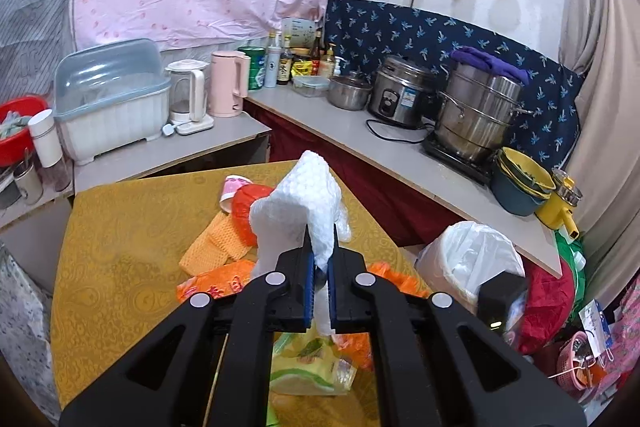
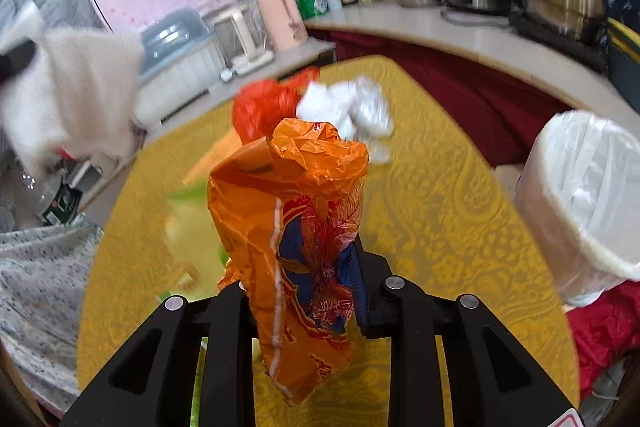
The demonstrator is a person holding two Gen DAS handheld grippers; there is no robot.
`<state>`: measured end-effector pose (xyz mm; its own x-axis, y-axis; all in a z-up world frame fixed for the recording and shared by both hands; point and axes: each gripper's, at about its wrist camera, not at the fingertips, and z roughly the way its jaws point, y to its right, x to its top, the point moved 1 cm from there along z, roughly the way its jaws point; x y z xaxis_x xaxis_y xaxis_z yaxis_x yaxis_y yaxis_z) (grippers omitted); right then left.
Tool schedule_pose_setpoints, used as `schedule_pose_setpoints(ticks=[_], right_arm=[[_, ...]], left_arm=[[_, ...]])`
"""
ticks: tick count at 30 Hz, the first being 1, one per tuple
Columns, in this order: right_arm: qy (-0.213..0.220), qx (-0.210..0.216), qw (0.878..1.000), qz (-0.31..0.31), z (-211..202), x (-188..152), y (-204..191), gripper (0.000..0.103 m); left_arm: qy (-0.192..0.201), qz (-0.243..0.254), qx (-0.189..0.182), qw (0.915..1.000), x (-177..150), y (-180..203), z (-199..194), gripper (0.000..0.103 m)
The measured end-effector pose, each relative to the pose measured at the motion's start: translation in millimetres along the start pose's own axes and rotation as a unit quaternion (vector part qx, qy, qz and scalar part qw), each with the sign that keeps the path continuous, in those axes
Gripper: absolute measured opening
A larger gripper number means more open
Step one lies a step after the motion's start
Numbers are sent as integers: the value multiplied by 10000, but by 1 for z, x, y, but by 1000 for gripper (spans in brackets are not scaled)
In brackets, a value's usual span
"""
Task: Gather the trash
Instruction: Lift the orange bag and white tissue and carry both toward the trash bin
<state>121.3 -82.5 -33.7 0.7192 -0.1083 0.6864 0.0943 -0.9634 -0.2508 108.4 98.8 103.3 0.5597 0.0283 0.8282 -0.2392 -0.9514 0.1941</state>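
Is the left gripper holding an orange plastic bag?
No, the left gripper is shut on a white bubble wrap piece.

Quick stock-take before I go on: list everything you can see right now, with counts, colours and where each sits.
bubble wrap: one, white, clamped in left gripper
orange bag: one, orange with blue print, in right gripper
red bag: one, red, on table
foam net: one, orange, on table
paper cup: one, pink-patterned, on its side on table
green wrapper: one, green-yellow, table near edge
table: one, gold cloth
bin: one, white liner, right of table
kettle: one, pink, counter
rice cooker: one, steel, counter
steamer pot: one, steel, counter
left gripper: shut on bubble wrap
right gripper: shut on orange bag
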Motion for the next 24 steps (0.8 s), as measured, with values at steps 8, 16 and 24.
schedule_pose_setpoints(ticks=[8, 16, 24], right_arm=[[778, -222, 9965, 207, -68, 23, 34, 24], [1102, -1041, 9866, 601, -99, 28, 111, 24], [1073, -1761, 9722, 1105, -98, 24, 203, 24]], left_arm=[[-260, 199, -255, 9991, -9, 37, 31, 5], [-506, 471, -618, 9957, -15, 87, 68, 5], [-789, 903, -1293, 9843, -19, 173, 120, 5]])
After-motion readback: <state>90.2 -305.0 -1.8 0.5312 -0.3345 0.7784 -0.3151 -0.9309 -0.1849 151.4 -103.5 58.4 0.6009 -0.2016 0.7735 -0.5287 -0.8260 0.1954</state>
